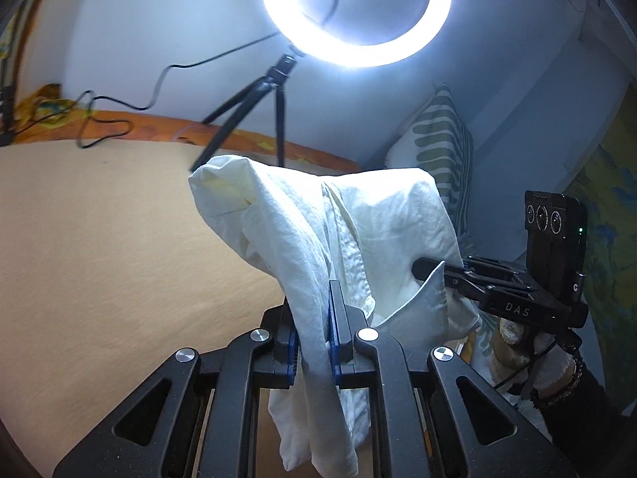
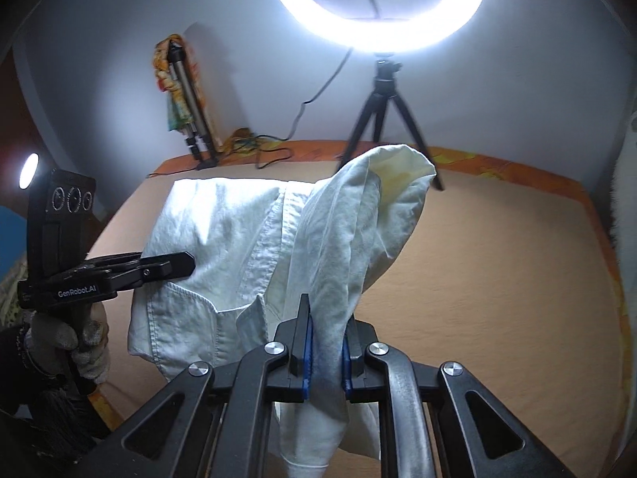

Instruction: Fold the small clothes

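Observation:
A small white shirt (image 1: 358,231) hangs in the air above the beige bed, held between both grippers. My left gripper (image 1: 314,318) is shut on a bunched fold of it, with cloth draped over and below the jaws. My right gripper (image 2: 324,338) is shut on another fold of the same shirt (image 2: 239,239). In the left wrist view the right gripper (image 1: 422,269) comes in from the right, its tip against the shirt. In the right wrist view the left gripper (image 2: 187,263) comes in from the left, its tip against the shirt. A sleeve opening (image 2: 402,171) stands up at the top.
A lit ring light (image 2: 378,4) on a black tripod (image 2: 382,99) stands at the far side of the bed (image 2: 497,279). Cables (image 1: 99,119) lie along the orange bed border. A striped pillow (image 1: 442,147) leans at the right. A folded tripod (image 2: 191,99) leans on the wall.

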Tool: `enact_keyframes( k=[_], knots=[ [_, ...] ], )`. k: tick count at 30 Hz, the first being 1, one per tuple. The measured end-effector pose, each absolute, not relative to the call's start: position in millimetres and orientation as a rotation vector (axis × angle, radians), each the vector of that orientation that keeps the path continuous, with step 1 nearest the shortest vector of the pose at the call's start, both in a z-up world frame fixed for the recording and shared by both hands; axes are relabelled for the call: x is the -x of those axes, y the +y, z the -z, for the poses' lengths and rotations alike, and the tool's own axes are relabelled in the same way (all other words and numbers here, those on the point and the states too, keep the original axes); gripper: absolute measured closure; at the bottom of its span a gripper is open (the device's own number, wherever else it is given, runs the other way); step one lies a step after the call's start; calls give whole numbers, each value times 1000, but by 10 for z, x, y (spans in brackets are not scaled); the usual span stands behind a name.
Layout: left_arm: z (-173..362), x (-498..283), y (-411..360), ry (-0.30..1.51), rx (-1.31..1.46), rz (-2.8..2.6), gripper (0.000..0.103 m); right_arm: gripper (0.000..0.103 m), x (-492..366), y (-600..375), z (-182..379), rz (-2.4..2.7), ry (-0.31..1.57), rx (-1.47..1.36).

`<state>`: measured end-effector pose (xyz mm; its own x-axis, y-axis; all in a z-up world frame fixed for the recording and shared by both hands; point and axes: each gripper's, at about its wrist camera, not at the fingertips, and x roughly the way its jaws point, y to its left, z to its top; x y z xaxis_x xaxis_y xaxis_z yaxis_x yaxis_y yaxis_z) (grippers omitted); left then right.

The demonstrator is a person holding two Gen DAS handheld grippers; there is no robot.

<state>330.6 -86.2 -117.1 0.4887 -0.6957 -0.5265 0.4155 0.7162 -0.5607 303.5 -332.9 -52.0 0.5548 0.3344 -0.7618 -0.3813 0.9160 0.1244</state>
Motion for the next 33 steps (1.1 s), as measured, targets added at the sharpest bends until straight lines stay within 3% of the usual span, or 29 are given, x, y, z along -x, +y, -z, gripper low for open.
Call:
enact_keyframes(
  k=[14,26,33],
  knots=[
    [1320,-4001,-2253,841,338,808,93,94,-3700,-4678,514,-205,905,64],
    [1573,-4226,-2535,897,240,734,92,93,-4131,-5177,984,-99,971,63],
    [1608,-4171,-2543,912,124,634,84,71,-4185,-5267,1023,95,950,116]
  ],
)
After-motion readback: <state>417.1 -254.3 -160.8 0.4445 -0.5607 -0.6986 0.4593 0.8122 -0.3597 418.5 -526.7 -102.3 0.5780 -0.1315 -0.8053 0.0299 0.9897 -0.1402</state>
